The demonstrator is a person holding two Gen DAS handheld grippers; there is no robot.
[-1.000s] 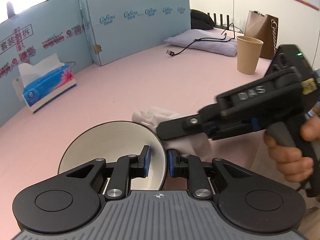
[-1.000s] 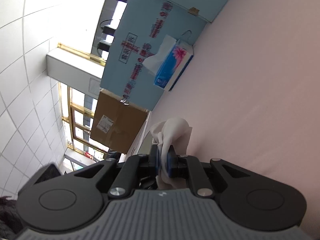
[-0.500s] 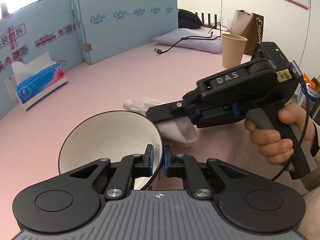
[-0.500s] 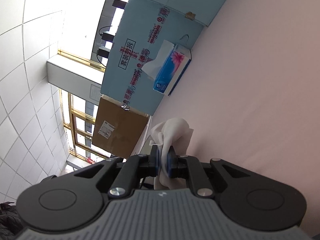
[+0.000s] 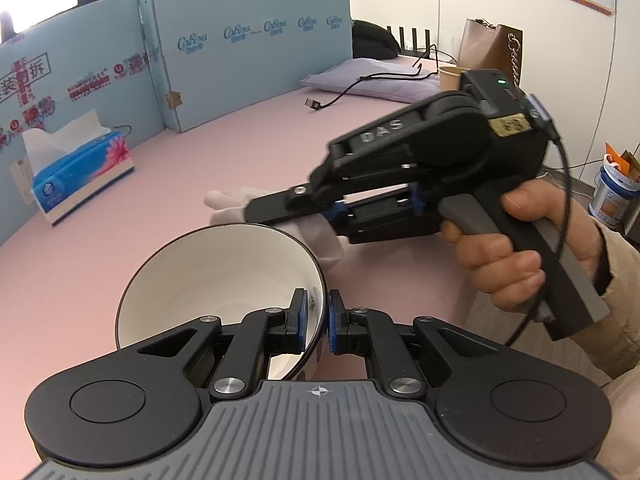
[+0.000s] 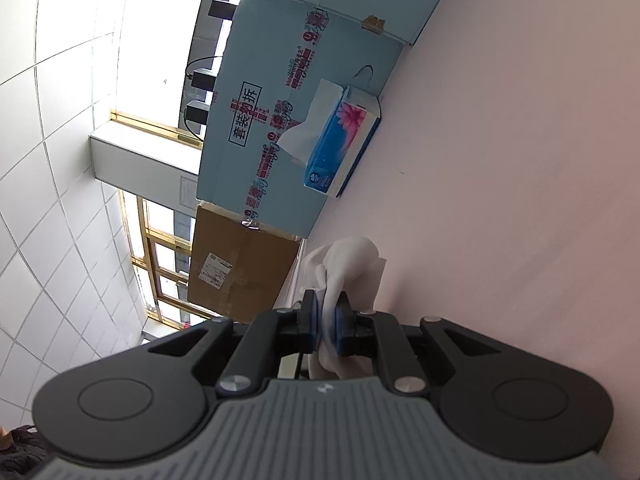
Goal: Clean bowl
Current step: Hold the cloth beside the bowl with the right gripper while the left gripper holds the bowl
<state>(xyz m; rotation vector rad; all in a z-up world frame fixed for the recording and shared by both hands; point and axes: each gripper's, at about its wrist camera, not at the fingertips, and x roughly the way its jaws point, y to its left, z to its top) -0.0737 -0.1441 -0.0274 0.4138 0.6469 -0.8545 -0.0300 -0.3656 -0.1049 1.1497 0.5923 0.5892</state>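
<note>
Item 1. Left gripper (image 5: 314, 322): your black two-finger tool with blue pads is clamped narrowly across the near rim of the round ceramic bowl, white inside with a dark edge (image 5: 216, 276), one pad inside the wall and one outside. You hold the bowl tilted, its mouth turned toward the right gripper, above the pink table (image 5: 100, 272). Compared with a second ago the bowl sits a little higher and its opening faces the cloth more squarely.

Item 2. Right gripper (image 6: 326, 326): pinched tight on a crumpled white cloth (image 6: 348, 268). Over the last second you have lifted this tool and swung it up from beside the bowl; in the left wrist view the cloth (image 5: 228, 206) now pokes out just beyond the far rim. It does not yet appear to touch the bowl's inside. Judged from this, wiping has not begun and the approach is nearly complete; the next move calls for bringing the cloth down into the hollow.

Item 3. Materials. The bowl is glossy, smooth and hard, with a thin rim, likely to slip if the wipe pushes hard. The cloth is soft, matte and bunched in loose folds. The table surface is flat, matte and pale pink.

Item 4. Surroundings. A blue cardboard tissue box with a flower print (image 5: 80, 176) stands well apart at the back left, against the pale blue printed partition (image 5: 248, 60).
</note>
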